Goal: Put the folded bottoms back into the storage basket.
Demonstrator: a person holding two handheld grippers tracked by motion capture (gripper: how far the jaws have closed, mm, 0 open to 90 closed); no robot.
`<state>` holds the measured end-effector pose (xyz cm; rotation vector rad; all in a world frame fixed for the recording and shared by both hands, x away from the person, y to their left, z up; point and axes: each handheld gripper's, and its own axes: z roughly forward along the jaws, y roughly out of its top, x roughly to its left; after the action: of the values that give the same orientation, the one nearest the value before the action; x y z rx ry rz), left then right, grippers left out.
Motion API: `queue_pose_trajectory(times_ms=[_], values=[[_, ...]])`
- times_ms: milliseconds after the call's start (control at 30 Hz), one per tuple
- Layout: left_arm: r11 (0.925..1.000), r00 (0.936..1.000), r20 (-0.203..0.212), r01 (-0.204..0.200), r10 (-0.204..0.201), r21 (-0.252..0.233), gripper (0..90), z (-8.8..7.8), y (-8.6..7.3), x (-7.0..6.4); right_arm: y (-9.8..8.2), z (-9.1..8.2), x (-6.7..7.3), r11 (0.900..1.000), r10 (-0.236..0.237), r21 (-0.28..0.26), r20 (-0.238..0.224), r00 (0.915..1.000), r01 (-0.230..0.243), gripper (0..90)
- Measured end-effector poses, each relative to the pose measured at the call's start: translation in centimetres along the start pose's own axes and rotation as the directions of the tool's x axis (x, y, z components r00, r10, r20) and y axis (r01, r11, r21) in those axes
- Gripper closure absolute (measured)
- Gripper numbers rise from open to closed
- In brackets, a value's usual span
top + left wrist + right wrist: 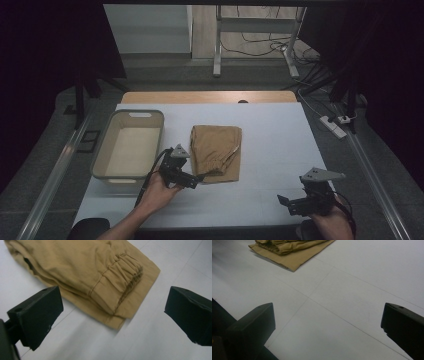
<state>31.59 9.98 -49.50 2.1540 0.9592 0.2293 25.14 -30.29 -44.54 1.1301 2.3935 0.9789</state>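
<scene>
Near the middle of the table (280, 125), slightly toward its left edge, lies the folded tan garment (216, 151), flat on the white surface, its elastic cuff (126, 267) turned up on the top layer. A beige bin (128, 144) stands just beside it, toward the left edge, and looks empty.

Risks, as judged:
- The garment is folded in several loose layers. A pinch at the near corner would likely catch only the bottom flap or the cuffed layer, and the stack would then unfold or drag when lifted.
- The left gripper (192, 180) comes in low and at a slant. If it closes on the surface, a jaw could push the fabric away instead of going under it.
- A lift by one corner alone would leave the rest to hang and snag the bin's rim.

Pose:
- Left gripper: held in the person's left hand (159, 190) at the garment's near left corner, pointing across toward it. Jaws wide apart, nothing between them; the corner lies ahead of the gap, not yet within it.
- Right gripper (292, 204): near the table's near right corner, well apart from the garment, pointing left across bare surface. Jaws wide apart and holding nothing.
</scene>
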Motion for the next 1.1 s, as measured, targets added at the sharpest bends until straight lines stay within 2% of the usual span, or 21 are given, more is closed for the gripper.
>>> queue_pose_trajectory(times_ms=[67,233,433,500,633,733,800,1000,1100], values=[[0.9999,0.9999,-0.006,-0.010,0.010,0.011,0.6,0.7,0.3,0.1,0.0,0.0,0.0,1.000,-0.001,-0.001,-0.003,1.0000,0.001,0.0],[0.9998,0.9999,-0.014,0.006,-0.006,0.016,0.0,2.1,0.9,0.8,0.0,0.0,0.0,1.000,-0.005,0.000,-0.008,1.0000,0.005,0.0],[0.9978,0.9975,-0.057,0.044,-0.041,0.049,0.0,3.6,1.1,1.8,0.0,0.1,0.1,1.000,-0.012,0.003,-0.008,0.9999,0.012,0.0],[0.9962,0.9956,-0.083,0.048,-0.042,0.072,0.0,4.0,1.1,2.2,0.0,0.1,0.1,1.000,-0.014,0.004,-0.008,0.9999,0.014,0.0],[0.9919,0.9924,-0.107,0.072,-0.060,0.105,0.0,4.6,0.8,2.9,0.0,0.1,0.1,1.000,-0.018,0.008,-0.008,0.9998,0.018,0.0],[0.9883,0.9915,-0.105,0.090,-0.077,0.123,0.0,5.3,0.5,3.4,0.0,0.1,0.2,1.000,-0.018,0.010,-0.008,0.9998,0.018,0.0],[0.9859,0.9928,-0.075,0.103,-0.094,0.132,0.0,5.7,0.4,3.7,0.0,0.1,0.2,1.000,-0.022,0.012,-0.007,0.9997,0.022,0.0],[0.9906,0.9943,-0.082,0.077,-0.068,0.113,0.7,5.7,0.0,3.4,0.0,0.2,0.2,1.000,-0.027,0.016,-0.006,0.9996,0.027,0.0],[0.9904,0.9957,-0.066,0.072,-0.065,0.118,8.9,5.4,0.2,3.2,0.0,0.2,0.3,0.999,-0.032,0.019,-0.004,0.9995,0.032,0.0]])
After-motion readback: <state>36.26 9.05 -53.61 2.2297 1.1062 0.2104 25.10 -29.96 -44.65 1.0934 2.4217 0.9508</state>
